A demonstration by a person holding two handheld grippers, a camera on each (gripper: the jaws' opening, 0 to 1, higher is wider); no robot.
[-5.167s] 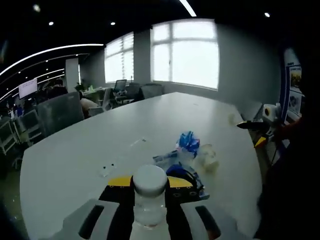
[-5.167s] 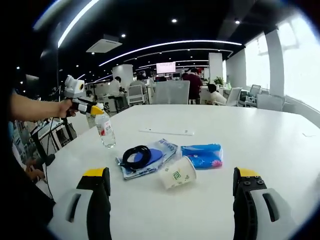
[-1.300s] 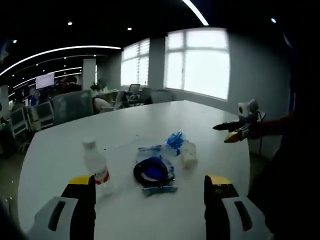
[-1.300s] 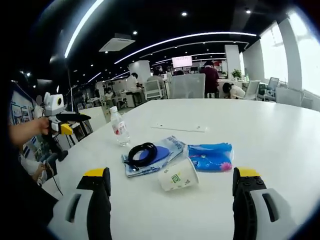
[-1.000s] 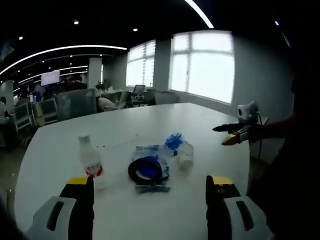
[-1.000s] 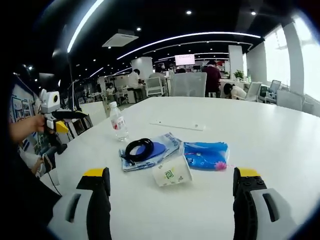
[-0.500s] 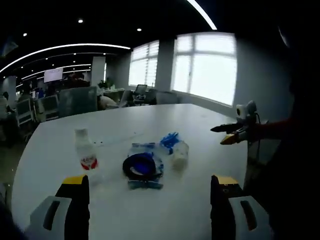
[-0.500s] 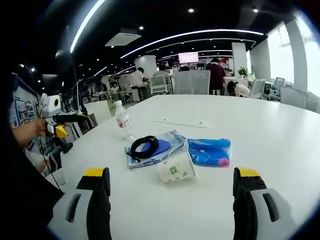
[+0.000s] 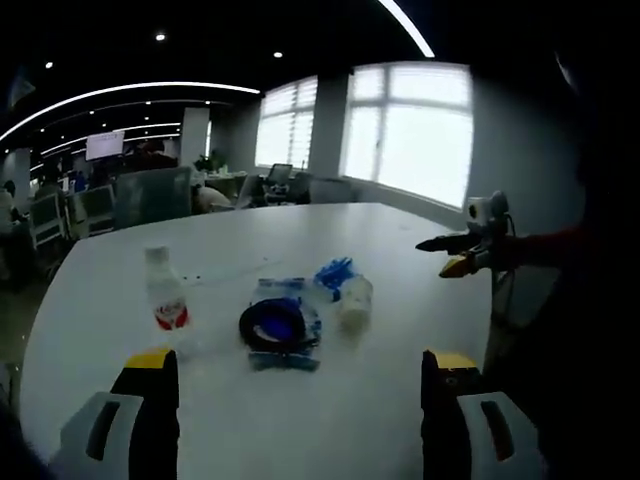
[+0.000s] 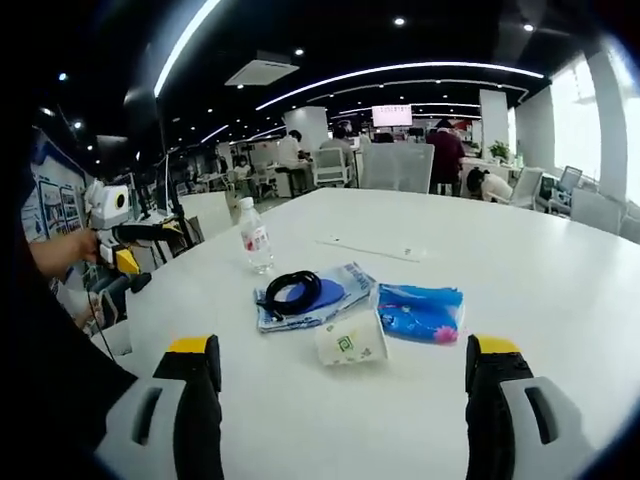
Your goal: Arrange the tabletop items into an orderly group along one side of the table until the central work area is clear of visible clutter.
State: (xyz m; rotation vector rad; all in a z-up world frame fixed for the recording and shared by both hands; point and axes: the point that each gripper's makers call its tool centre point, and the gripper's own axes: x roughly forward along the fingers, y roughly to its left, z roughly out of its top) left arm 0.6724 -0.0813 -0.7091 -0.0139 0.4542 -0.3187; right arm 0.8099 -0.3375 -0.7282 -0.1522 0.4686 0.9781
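Now that the left hand-held gripper [image 9: 295, 420] has let go and backed off, wide open and empty, the clear plastic water bottle [image 9: 165, 300] stands on the white desk [image 9: 380, 390] ahead-left of it. The right hand-held gripper [image 10: 340, 415] is wide open too; black cable coil [image 10: 290, 290], paper cup [image 10: 350, 340] and blue packet [image 10: 420, 310] sit just ahead, not yet moved.

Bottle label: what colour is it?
Red and white, on the clear bottle with a white cap; clearest in the right gripper view.

white table [image 10: 560, 300]: water bottle [image 10: 256, 236] upright, ahead-left of the right jaws. ahead between them, clustered: black cable coil [image 10: 292, 290] on a blue pouch [image 10: 320, 297], tipped paper cup [image 10: 350, 340], blue packet [image 10: 420, 311]. thin white strip [image 10: 366, 248] farther out.
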